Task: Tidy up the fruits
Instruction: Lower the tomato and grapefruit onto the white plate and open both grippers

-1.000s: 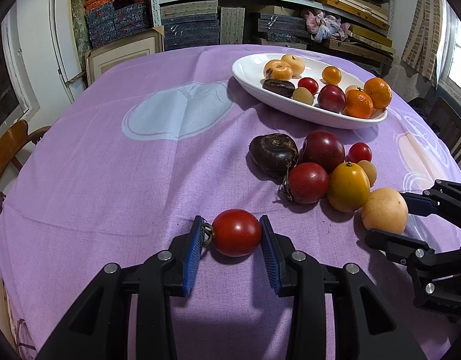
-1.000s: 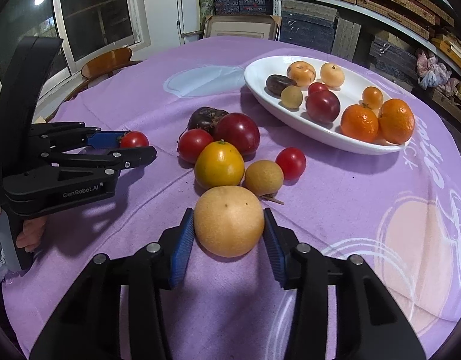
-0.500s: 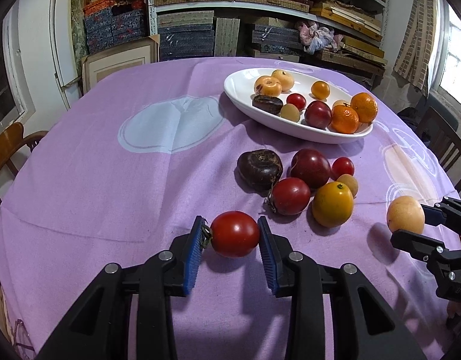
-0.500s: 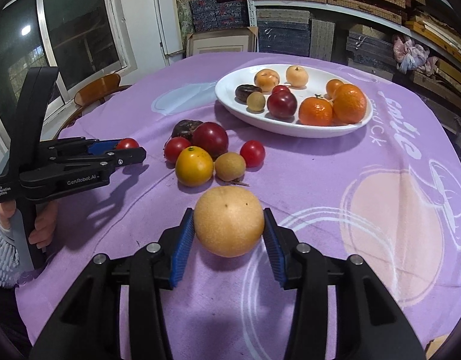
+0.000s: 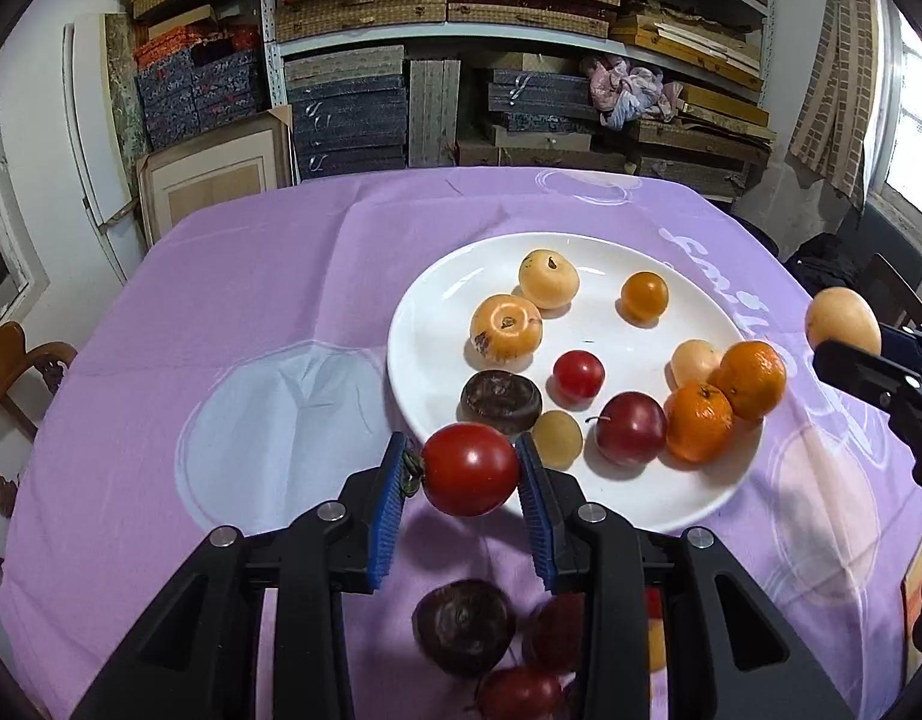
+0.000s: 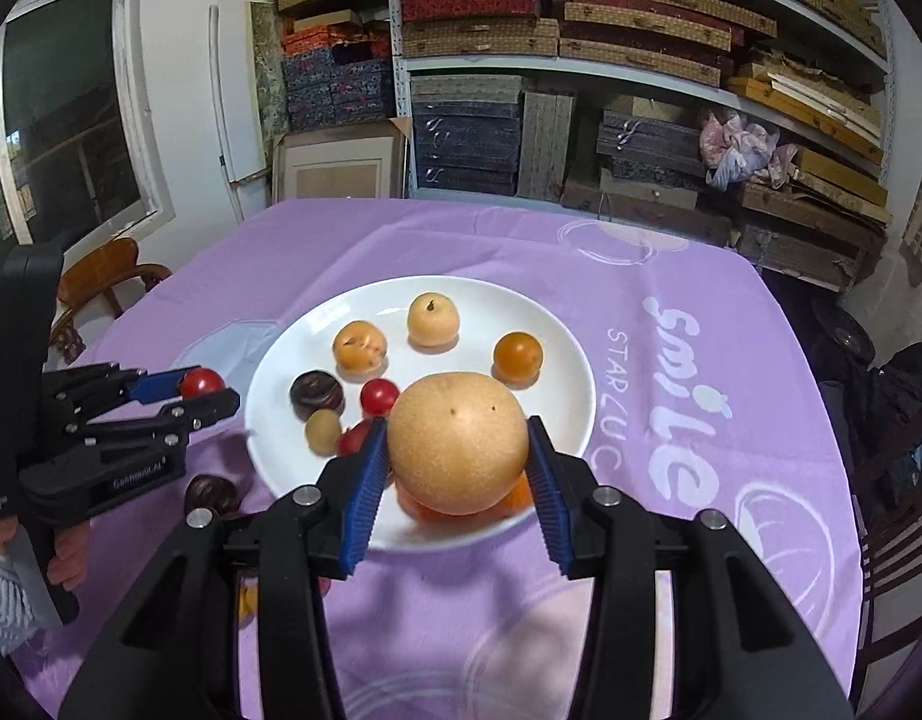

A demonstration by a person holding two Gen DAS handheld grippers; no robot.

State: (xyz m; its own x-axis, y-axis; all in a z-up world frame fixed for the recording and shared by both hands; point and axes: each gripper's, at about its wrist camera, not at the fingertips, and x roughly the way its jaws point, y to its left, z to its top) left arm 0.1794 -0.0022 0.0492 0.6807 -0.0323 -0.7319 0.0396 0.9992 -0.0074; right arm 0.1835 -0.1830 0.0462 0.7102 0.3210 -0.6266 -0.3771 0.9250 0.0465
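Left wrist view gives me my left gripper with its blue pads pinching a red tomato, lifted clear of the purple tablecloth and hanging over the near rim of the white plate. On the plate I see two pale apples, a small orange fruit, a small red tomato, a dark brown fruit, a tan ball, a dark red plum and two tangerines touching each other. Below my fingers, on the cloth, lie a dark fruit and some red ones, partly hidden. At the right edge, my right gripper carries a tan pear. From the right wrist view, the pear is clamped between both pads, held above the near side of the plate, and it covers the tangerines behind it. A hand grips the left tool's handle.
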